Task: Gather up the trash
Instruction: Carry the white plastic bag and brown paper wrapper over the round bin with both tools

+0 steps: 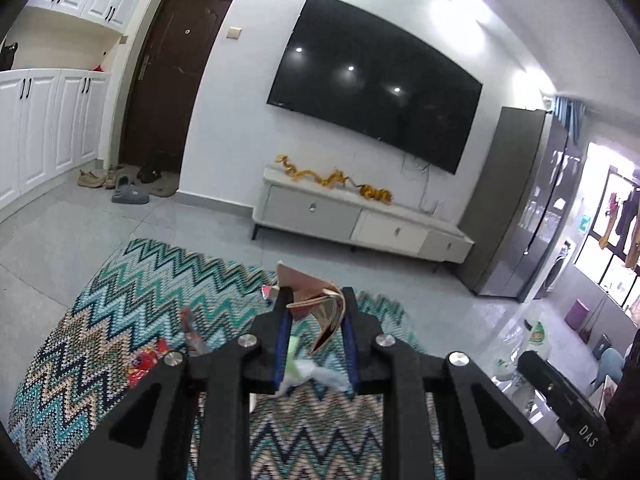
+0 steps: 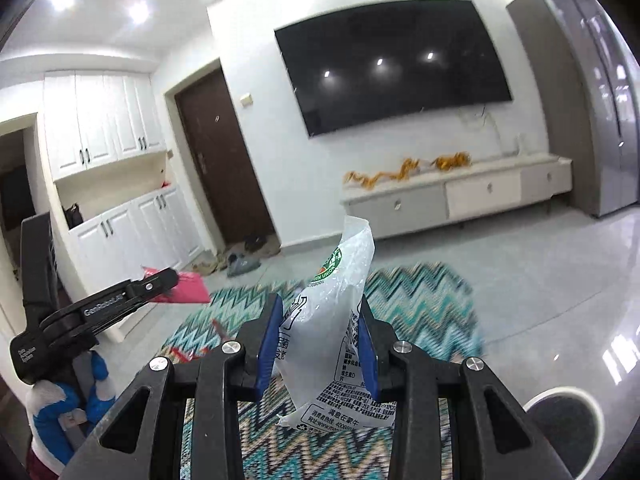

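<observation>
Living room, zigzag rug (image 1: 120,304) with red wrappers (image 1: 146,362) left lying; right gripper (image 2: 318,344) clamped on white plastic bag (image 2: 340,292); left gripper (image 1: 316,320) clamped on folded pink carton scrap (image 1: 316,300), lifted clear; step judged carry-off, next needing a bin, none visible.

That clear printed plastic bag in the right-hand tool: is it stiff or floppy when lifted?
Probably floppy: the plastic bag creases and curls above the right gripper. It looks thin and see-through, so likely very light. The glossy film may be slippery, so it might slide out of a loose pinch.
</observation>
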{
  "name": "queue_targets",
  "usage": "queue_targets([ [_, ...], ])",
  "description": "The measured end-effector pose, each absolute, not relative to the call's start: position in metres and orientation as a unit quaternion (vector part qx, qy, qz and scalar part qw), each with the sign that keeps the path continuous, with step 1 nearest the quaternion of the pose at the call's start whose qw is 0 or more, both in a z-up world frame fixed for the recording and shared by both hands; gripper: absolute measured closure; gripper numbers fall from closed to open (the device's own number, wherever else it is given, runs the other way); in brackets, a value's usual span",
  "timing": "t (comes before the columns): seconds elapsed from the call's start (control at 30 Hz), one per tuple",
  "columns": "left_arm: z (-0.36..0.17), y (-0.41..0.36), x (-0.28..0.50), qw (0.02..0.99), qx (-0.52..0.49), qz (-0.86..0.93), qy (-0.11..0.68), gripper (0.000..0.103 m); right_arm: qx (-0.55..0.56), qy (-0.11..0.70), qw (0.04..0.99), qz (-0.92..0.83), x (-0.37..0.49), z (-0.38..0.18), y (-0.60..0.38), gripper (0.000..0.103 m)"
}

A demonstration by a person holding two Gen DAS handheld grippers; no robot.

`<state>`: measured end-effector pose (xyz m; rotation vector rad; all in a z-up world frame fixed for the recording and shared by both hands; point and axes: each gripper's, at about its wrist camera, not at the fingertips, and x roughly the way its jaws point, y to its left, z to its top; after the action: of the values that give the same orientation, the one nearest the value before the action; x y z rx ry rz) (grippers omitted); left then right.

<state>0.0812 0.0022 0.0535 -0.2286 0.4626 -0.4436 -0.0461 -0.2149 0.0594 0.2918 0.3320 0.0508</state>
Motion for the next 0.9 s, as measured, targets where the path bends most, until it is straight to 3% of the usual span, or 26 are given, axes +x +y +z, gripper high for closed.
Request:
queue_targets([
  [0.2,0.074,-0.035,0.064,0.935,-0.108,-0.258,0.216,0.081,0.14,0.129,0.981,-0.024,-0.083,0.078,-0.248,0.07],
  [0.47,0.077,-0.146,0.045,0.904,-0.068,-0.347,0.24,0.081,0.15,0.117,0.975,-0.114,-0.122,0.078,-0.318,0.07],
  [0.9,-0.004,-0.334,0.006,0.815,0.035,-0.464,0.346,0.081,0.243,0.198,0.922,-0.225,-0.148,-0.007,-0.436,0.069],
])
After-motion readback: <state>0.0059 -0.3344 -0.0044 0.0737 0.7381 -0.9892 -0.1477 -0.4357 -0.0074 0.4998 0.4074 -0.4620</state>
